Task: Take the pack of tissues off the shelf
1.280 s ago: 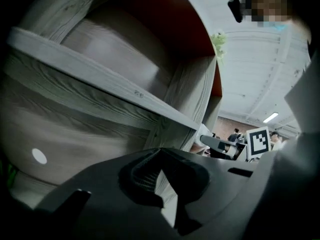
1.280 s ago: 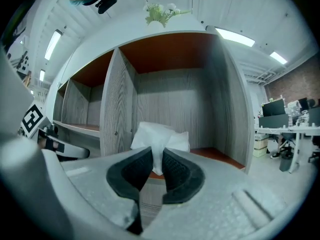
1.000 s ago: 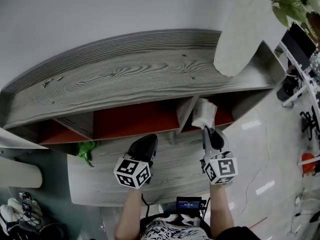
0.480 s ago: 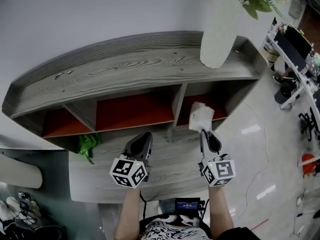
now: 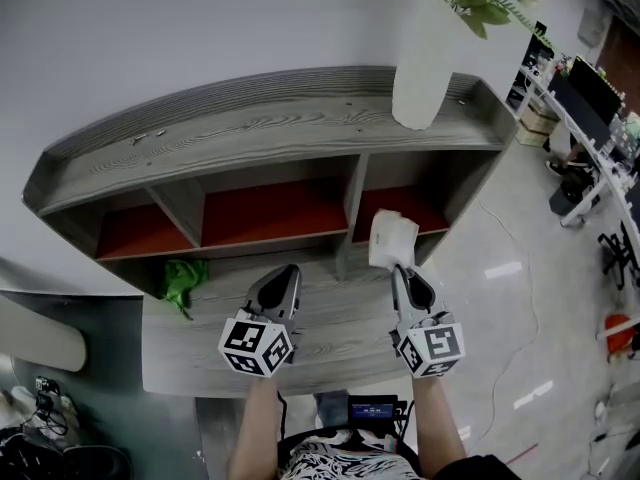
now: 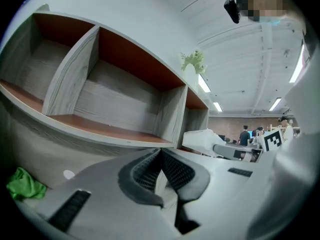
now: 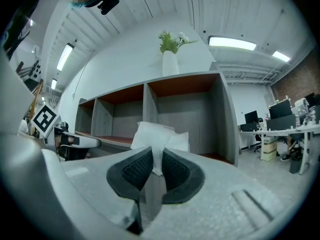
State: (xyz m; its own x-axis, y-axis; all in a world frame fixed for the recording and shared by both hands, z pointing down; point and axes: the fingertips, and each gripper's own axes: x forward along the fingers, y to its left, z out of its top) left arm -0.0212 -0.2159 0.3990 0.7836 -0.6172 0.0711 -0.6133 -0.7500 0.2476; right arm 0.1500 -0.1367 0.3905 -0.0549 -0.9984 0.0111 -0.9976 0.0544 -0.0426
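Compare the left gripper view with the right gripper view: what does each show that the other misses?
Only the left gripper view: the left tongs shut on nothing, and a green cloth low at left. Only the right gripper view: the right tongs pinching the pack of tissues up close, and office desks at right. Both: the shelf, the white vase on top of it, and the pack itself.

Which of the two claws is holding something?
The right claw: its jaws pinch the white pack of tissues. The left claw is shut, with nothing between its jaws.
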